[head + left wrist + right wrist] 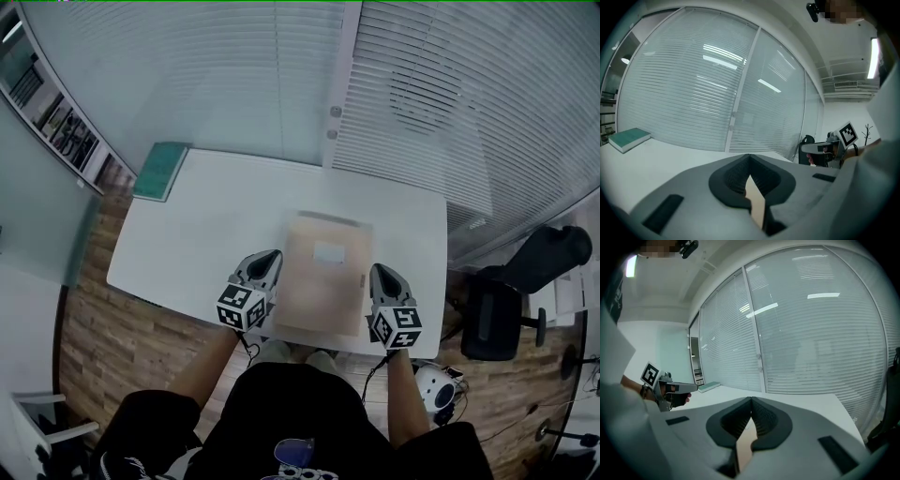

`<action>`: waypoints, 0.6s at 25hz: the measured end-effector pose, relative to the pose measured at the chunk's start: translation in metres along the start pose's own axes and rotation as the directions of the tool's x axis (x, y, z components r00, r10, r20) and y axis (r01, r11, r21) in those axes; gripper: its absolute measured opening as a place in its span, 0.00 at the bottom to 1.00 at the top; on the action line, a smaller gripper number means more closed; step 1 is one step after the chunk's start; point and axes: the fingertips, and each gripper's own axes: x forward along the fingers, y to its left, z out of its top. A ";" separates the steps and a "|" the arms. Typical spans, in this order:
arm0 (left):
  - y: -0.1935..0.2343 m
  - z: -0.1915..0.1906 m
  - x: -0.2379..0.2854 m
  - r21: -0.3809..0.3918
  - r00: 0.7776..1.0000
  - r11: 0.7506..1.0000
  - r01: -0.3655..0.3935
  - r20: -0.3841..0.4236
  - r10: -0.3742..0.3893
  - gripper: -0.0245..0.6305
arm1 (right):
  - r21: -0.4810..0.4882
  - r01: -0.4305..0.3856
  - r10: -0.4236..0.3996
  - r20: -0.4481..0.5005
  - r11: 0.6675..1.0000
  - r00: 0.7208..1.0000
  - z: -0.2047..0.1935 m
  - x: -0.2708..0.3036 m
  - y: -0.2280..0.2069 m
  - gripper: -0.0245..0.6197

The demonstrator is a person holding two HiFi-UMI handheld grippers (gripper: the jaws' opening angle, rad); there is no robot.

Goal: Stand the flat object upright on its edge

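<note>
While the tan flat rectangular cardboard envelope (323, 281) sits over the near side of the white rectangular table (206, 225), face up with a pale label, the left gripper (270, 258) pinches its left edge and the right gripper (379, 274) its right edge. Each gripper view shows dark ribbed jaws clamped on a tan strip. A teal hardcover book (161, 171) lies at the table's far left corner.
</note>
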 end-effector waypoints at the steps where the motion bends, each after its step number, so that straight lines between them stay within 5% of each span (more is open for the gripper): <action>1: 0.000 -0.003 0.000 -0.003 1.000 1.000 0.002 -0.004 -0.002 0.07 | 0.003 -0.002 0.002 -0.011 1.000 1.000 -0.004 0.000 -0.001 0.07; 12: 0.001 -0.051 0.008 -0.095 0.992 0.994 0.059 -0.107 -0.070 0.07 | 0.096 -0.025 0.038 -0.138 0.995 0.990 -0.060 -0.005 -0.020 0.08; 15: 0.002 -0.063 0.008 -0.128 0.986 0.989 0.076 -0.140 -0.093 0.18 | 0.142 -0.056 0.079 -0.160 0.988 0.984 -0.069 -0.004 -0.019 0.23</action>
